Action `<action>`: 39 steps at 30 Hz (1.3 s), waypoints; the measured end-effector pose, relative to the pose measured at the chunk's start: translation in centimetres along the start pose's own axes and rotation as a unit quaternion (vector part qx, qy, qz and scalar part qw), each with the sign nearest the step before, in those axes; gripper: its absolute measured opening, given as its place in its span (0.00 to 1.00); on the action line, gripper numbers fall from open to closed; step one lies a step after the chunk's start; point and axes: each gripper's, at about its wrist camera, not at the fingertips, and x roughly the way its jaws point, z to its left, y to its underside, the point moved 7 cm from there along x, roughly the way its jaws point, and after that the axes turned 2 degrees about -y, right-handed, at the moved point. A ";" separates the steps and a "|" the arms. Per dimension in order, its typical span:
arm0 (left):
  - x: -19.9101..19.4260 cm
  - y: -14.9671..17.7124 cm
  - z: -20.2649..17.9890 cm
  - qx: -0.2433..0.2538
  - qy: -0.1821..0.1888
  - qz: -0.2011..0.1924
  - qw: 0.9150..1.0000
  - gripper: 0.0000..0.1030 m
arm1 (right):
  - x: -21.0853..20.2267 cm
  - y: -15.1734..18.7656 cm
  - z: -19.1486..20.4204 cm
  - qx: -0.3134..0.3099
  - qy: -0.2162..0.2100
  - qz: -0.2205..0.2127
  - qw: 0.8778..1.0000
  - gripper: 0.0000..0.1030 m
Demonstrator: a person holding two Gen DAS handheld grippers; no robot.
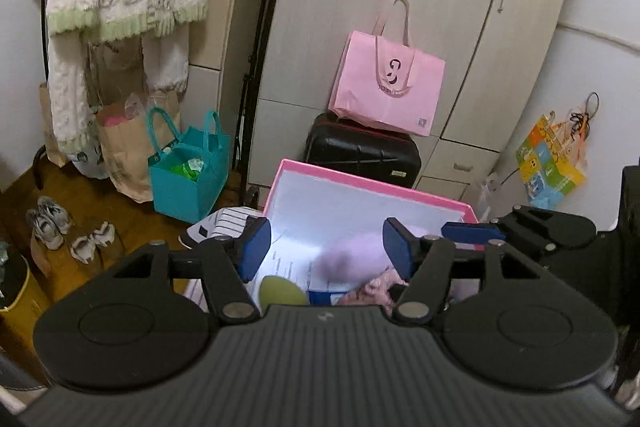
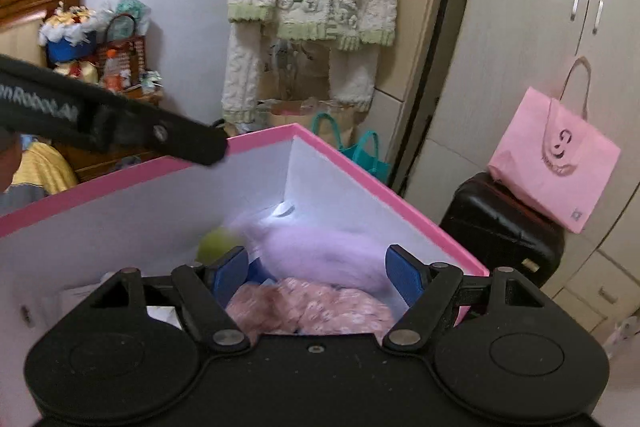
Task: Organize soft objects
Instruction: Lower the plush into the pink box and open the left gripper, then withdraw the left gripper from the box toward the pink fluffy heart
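Lilac fluff comes first to the eye: a soft lilac plush (image 2: 320, 247) lies blurred inside the pink-rimmed box (image 2: 340, 153), with a floral pink cloth (image 2: 308, 307) bunched just before it and a green ball (image 2: 216, 245) near the box's white wall. Both tools hang over the opening. The right gripper (image 2: 316, 275) stands with its blue pads well apart, nothing pressed between them — the plush shows through the gap but I see no contact. The left gripper (image 1: 326, 247) is likewise parted and empty-handed, its pads clear of the plush below. By my reckoning several soft things are already boxed, so the sorting looks well along; whether more waits outside I cannot say. A striped item (image 1: 224, 223) peeks beside the box, cut off by the left tool. Papers under the toys are too smeared to read, and the box floor is mostly hidden. Beyond stand a pink tote bag (image 1: 390, 83) on a black suitcase (image 1: 360, 151).
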 end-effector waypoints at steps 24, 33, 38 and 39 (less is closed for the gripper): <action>-13.2 3.2 -7.2 0.155 0.042 -0.037 0.986 0.64 | -15.7 1.9 3.6 0.057 -0.034 -0.067 0.996 0.78; -17.0 6.3 -10.0 0.175 0.087 -0.020 0.981 0.66 | -20.2 4.1 4.3 0.043 0.003 -0.078 0.996 0.78; -18.4 7.6 -11.8 0.198 0.095 -0.024 0.975 0.68 | -22.1 5.7 4.1 0.050 0.012 -0.082 0.995 0.78; -18.5 7.9 -12.2 0.202 0.098 -0.023 0.974 0.68 | -22.4 6.0 4.0 0.052 0.014 -0.084 0.995 0.78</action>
